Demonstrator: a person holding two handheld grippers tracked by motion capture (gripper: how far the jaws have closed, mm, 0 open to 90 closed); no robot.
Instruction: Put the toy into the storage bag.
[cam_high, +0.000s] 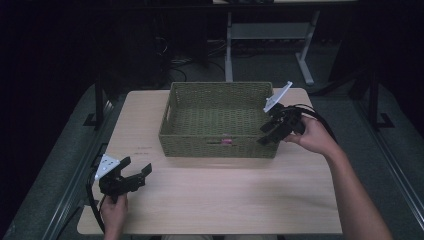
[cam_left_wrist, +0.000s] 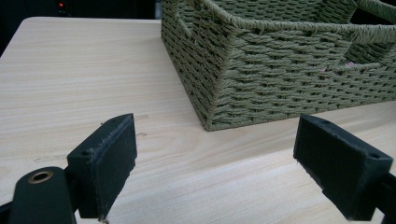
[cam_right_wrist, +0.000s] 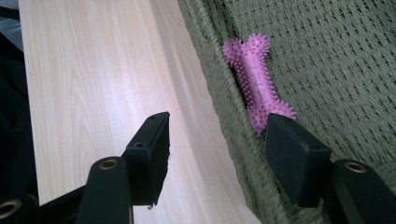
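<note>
- Right now the right gripper (cam_high: 270, 134) hangs over the basket's near right corner, with its jaws wide apart and nothing between them.
- Its jaws sit on both sides of the basket's near wall, one over the table and one inside, as the right gripper view shows.
- Just past the inside jaw lies the bone toy (cam_right_wrist: 256, 82), flat on the basket floor and tight against that near wall.
- From the high view the toy (cam_high: 226, 142) is a small pink spot low in the basket, near the middle of the near wall.
- I think the toy is light and made of soft, bendy rubber, so it should squash a little when pinched.
- Its little spikes should help the jaws not slip.
- The best spot to hold looks like the thin middle part, between the two fat ends.
- That may be tricky, since one long side is pressed on the wall and a jaw needs room there.
- The toy is bright pink, shaped like a dog bone, with bumps all over and a faint pattern down its middle.
- The basket (cam_high: 217, 148) is green, woven and stiff, at the far middle of the table (cam_high: 225, 200).
- The left gripper (cam_high: 134, 175) waits at the near left, wide open and empty.
</note>
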